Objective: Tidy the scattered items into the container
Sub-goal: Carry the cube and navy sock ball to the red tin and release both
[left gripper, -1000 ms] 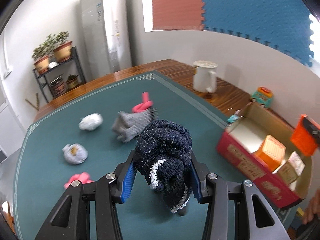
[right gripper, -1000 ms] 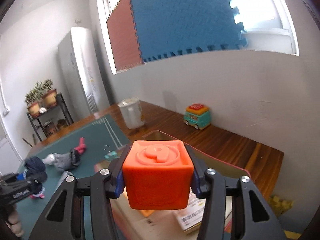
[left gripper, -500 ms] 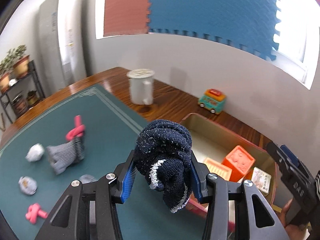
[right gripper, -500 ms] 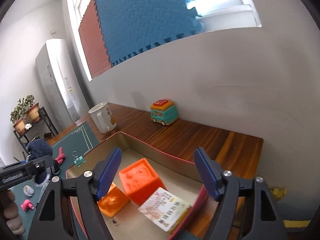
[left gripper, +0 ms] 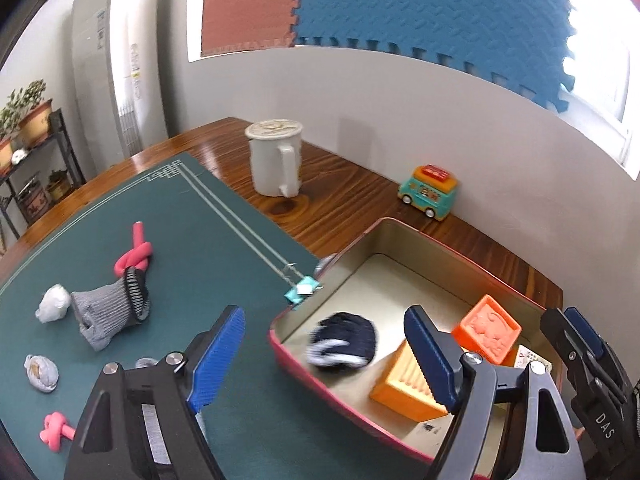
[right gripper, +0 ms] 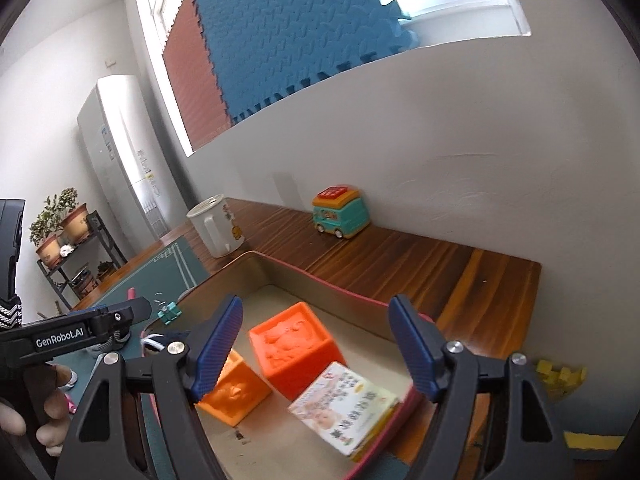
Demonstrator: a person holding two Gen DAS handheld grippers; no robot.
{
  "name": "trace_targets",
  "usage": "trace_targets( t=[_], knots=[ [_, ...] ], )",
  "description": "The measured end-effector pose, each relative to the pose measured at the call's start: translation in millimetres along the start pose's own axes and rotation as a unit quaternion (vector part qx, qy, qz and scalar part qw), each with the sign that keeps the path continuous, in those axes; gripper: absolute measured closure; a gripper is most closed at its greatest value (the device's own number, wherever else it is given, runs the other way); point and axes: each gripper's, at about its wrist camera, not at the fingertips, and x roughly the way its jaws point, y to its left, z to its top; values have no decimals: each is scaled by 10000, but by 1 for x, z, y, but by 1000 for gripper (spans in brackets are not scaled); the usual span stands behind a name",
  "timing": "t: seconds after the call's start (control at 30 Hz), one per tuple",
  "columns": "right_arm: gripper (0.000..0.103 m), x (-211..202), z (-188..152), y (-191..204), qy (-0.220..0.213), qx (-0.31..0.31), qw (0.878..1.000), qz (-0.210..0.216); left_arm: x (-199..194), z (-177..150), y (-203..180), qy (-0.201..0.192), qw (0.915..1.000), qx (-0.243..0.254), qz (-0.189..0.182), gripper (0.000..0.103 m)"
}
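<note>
The wooden worktop (left gripper: 352,200) is seen running along a white wall, and most of its near part is covered by a dark green mat (left gripper: 132,240) edged with pale lines. At the mat's right edge, toward the worktop's far right corner, a red-rimmed container (left gripper: 400,228) is set.

Four things are counted inside it: two orange cubes, the taller orange cube (right gripper: 294,346) toward the back wall and the smaller orange cube (right gripper: 230,394) in front of it, one small printed booklet (right gripper: 346,406) whose characters are too blurred to be read, and one dark blue sock ball (left gripper: 344,340), blurred, at the container's near left corner.

The left claw (left gripper: 324,354) is spread wide with nothing between its blue pads, above that corner. The right claw (right gripper: 316,346) is likewise released and empty, over the cubes. "GenRobot.AI" is read on the left tool's body in the right wrist view, and "DAS" on the right tool in the left wrist view.

On the mat are counted one grey sock (left gripper: 110,312), two pink knotted ropes, the larger pink knot (left gripper: 134,254) touching the sock's cuff and the smaller pink knot (left gripper: 56,430) near the mat's near edge, and two pale sock balls (left gripper: 52,308). One teal binder clip (left gripper: 302,290) lies just beside the container's left wall.

One white mug (left gripper: 276,160) and one teal toy bus (left gripper: 430,196) stand on bare wood by the wall.
</note>
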Motion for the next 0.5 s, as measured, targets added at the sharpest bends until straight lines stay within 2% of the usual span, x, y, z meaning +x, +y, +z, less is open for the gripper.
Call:
trace_targets(
  t=[0.27,0.5],
  knots=[
    [24,0,-3,29,29,-199,9996,196,-10,-10,34,-24,9995,-253,170,19],
    [24,-4,-7,65,26,-459,9979,464,-35,-30,90,-90,9965,-670,502,19]
  ],
)
